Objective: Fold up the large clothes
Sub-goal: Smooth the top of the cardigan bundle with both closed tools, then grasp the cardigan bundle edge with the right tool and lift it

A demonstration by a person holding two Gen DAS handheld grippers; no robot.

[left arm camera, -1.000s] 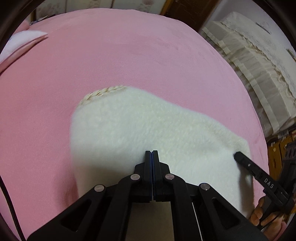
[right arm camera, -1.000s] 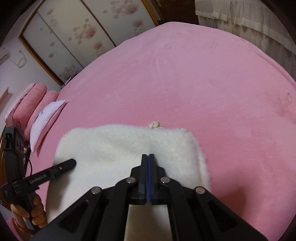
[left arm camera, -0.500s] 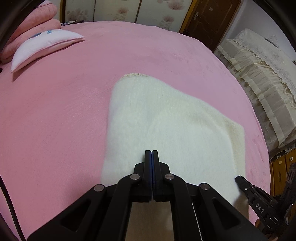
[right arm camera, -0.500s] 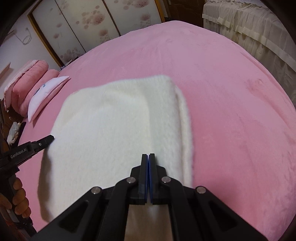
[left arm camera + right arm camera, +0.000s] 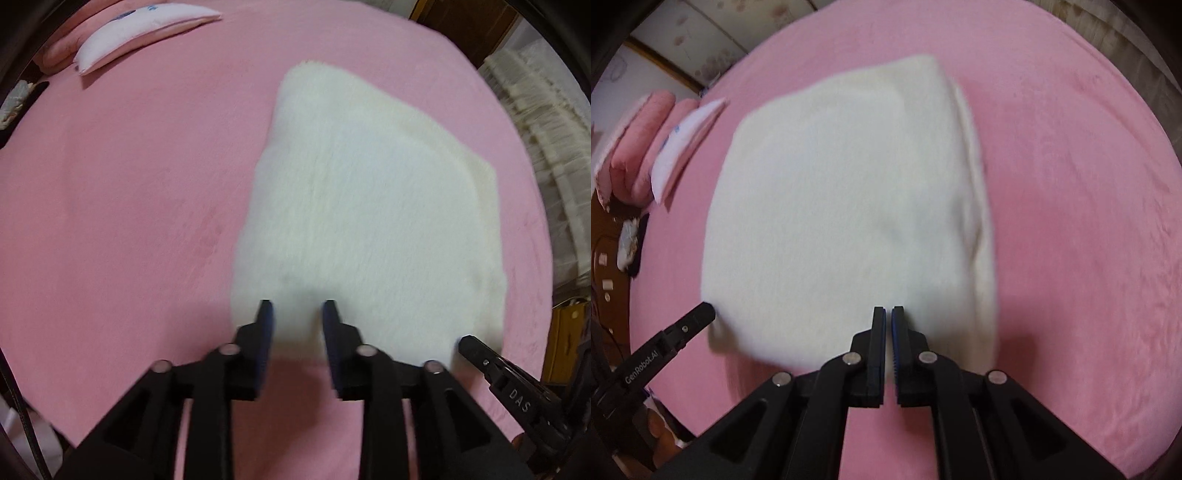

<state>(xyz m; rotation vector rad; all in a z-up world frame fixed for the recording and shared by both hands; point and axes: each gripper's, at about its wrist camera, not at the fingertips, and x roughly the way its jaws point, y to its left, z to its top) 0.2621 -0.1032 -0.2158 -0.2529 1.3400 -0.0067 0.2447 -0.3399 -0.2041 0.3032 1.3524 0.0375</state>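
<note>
A white fluffy garment (image 5: 369, 206) lies folded in a flat block on the pink bed (image 5: 122, 192). It also shows in the right wrist view (image 5: 846, 206). My left gripper (image 5: 297, 308) is open and empty, with its fingertips over the garment's near edge. My right gripper (image 5: 888, 314) stands a narrow gap apart at the garment's near edge and holds nothing. Each gripper shows in the other's view: the right gripper's finger (image 5: 480, 350) at lower right, the left gripper's finger (image 5: 683, 325) at lower left.
Pink and white pillows (image 5: 140, 33) lie at the far left of the bed, and also show in the right wrist view (image 5: 665, 147). Pale curtains (image 5: 546, 140) hang on the right. Patterned sliding doors (image 5: 687, 40) stand beyond the bed.
Both grippers let go of the garment and drew back to its near edge. The left jaws opened wide, the right only slightly. The garment now lies flat on the bed.
</note>
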